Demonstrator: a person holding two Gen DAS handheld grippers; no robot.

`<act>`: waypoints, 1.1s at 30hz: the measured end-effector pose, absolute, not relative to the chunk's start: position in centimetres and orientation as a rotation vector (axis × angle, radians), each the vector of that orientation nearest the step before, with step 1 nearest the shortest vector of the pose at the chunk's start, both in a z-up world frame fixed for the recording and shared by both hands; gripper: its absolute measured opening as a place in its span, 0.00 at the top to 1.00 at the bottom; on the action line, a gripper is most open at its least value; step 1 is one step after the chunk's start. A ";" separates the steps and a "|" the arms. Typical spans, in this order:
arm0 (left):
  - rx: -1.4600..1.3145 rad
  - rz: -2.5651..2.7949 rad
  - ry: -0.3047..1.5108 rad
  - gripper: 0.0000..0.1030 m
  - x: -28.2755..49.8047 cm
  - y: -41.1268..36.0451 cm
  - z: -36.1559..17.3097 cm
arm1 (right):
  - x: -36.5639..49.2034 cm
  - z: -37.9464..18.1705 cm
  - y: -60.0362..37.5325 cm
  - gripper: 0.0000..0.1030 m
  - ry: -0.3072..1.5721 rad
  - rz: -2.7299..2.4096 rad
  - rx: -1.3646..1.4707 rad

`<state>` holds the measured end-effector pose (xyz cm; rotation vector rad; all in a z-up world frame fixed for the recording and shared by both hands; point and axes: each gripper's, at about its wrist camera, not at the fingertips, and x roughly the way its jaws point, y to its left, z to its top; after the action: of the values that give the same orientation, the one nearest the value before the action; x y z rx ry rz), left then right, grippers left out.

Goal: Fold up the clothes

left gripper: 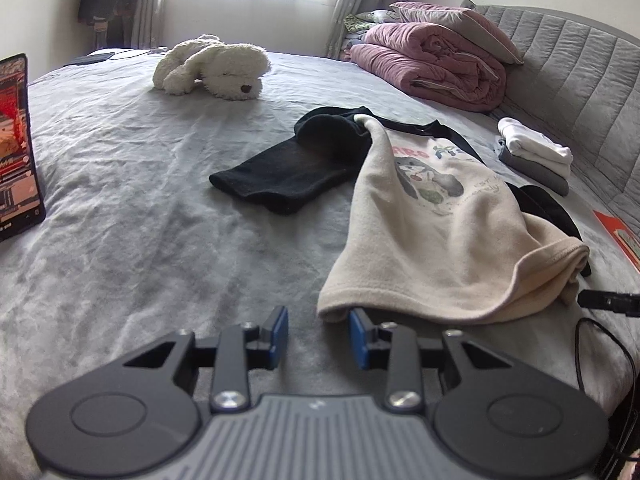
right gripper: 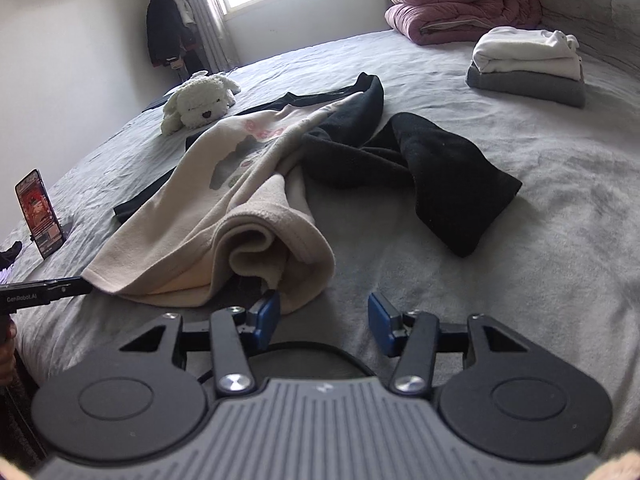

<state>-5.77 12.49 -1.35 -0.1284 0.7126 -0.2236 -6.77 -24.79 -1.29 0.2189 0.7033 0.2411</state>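
Left wrist view: cream raglan shirt [left gripper: 432, 216] with black sleeves lies crumpled on the grey bedspread [left gripper: 140, 200], hem toward the fingers, probably laid out for spreading before a fold. Left gripper [left gripper: 318, 334] is part open and empty; hem corner sits just beyond its right pad. Right gripper [right gripper: 324, 322] gapes wider, nothing clamped; rolled hem touches or overlaps its left pad. Folded stack [right gripper: 528, 68] waits far beyond.

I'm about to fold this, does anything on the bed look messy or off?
The cream shirt is crumpled, its hem rolled over itself, and one black sleeve lies twisted.
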 end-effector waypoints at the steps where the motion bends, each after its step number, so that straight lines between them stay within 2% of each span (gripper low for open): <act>1: -0.141 -0.220 0.711 0.67 -5.7 12.7 -1.4 | -6.7 -1.4 -24.7 0.52 0.701 0.240 0.222; 5: -0.159 -0.212 0.700 0.67 -5.5 12.7 -1.5 | -6.3 -1.7 -24.7 0.60 0.688 0.225 0.258; 12: -0.177 -0.214 0.694 0.67 -4.9 12.2 -2.0 | -5.8 -2.2 -24.1 0.60 0.675 0.198 0.297; 19: -0.064 -0.201 0.665 0.67 -4.7 9.8 -2.6 | -5.7 -2.6 -21.0 0.61 0.635 0.182 0.132; 20: -0.040 -0.200 0.660 0.70 -4.7 9.5 -2.5 | -5.7 -2.6 -20.5 0.68 0.631 0.185 0.095; 21: -0.015 -0.199 0.656 0.75 -4.8 9.2 -2.5 | -5.8 -2.6 -20.0 0.79 0.628 0.194 0.062; 22: 0.009 -0.193 0.655 0.86 -4.9 8.9 -2.4 | -5.8 -2.6 -19.7 0.86 0.631 0.208 0.030; 23: 0.034 -0.186 0.655 0.88 -5.0 8.7 -2.3 | -5.8 -2.5 -19.4 0.89 0.633 0.212 0.000; 33: 0.144 -0.167 0.624 0.91 -8.3 8.8 0.7 | -8.2 1.0 -21.0 0.92 0.539 0.015 -0.302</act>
<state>-8.32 8.79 0.68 0.1436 0.6240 -0.1666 -8.20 -20.95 1.01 -0.3018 0.5388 0.0150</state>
